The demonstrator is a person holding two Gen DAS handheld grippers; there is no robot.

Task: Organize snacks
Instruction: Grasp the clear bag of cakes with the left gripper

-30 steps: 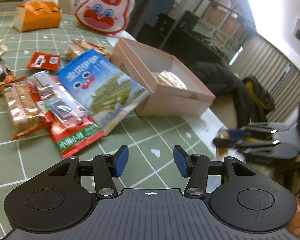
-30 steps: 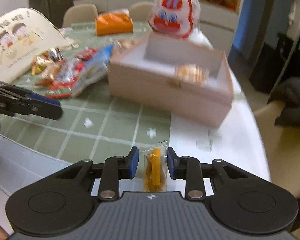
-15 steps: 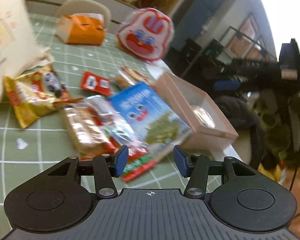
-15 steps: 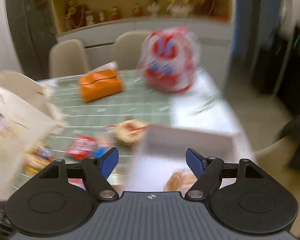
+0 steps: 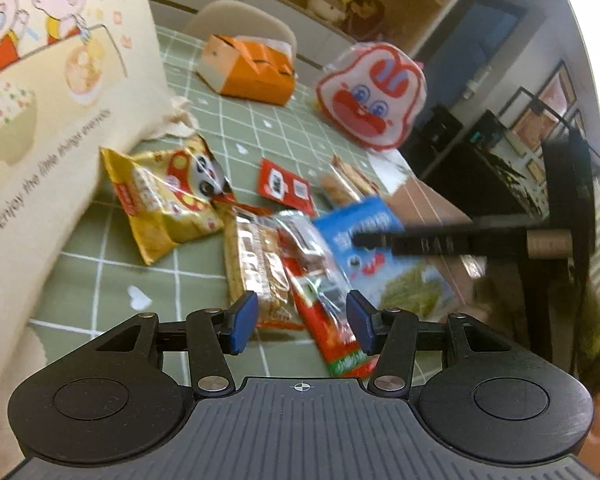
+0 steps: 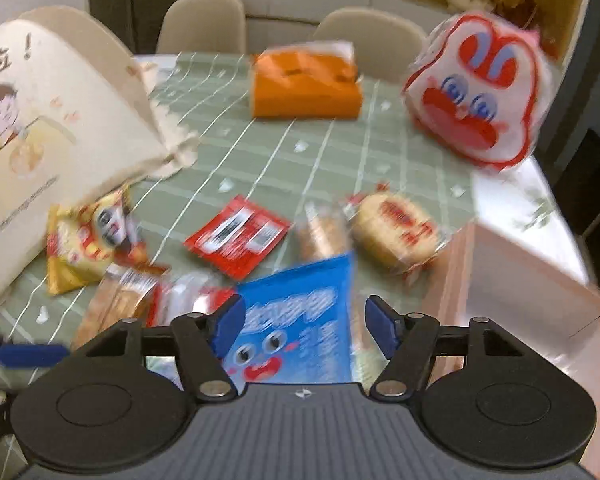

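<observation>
right gripper emptied, over blue packet (blurred)

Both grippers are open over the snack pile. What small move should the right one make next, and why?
Probably lower the right gripper onto the blue packet and close. Its jaws are open and empty, the packet lies right between them on top of the pile, and the pink box sits just to its right for the drop.
</observation>
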